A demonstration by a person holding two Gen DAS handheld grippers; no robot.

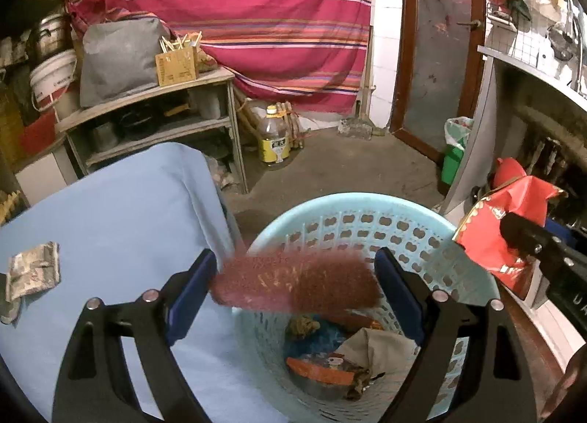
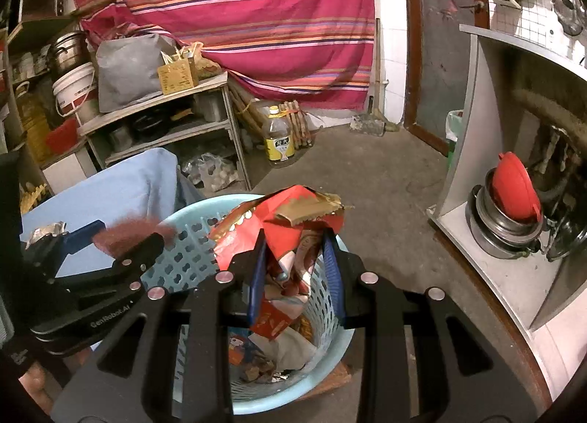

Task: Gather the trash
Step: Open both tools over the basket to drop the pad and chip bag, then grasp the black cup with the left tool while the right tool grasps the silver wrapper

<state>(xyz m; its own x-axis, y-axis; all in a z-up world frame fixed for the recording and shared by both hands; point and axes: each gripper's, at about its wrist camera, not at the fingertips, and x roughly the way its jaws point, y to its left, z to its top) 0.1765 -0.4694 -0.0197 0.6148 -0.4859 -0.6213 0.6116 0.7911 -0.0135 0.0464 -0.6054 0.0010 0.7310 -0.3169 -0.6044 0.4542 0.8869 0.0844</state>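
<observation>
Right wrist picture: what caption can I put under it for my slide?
Right gripper holds crumpled red packaging over the blue basket of trash.

My left wrist view looks forward and down along the left claw [image 1: 295,287], close over the pale blue basket [image 1: 367,203]. My right wrist view sits just beside it on the right claw [image 2: 293,269], angled down likewise. Both share the basket, the striped cloth [image 1: 256,19] and the wooden shelf [image 1: 154,100].
</observation>
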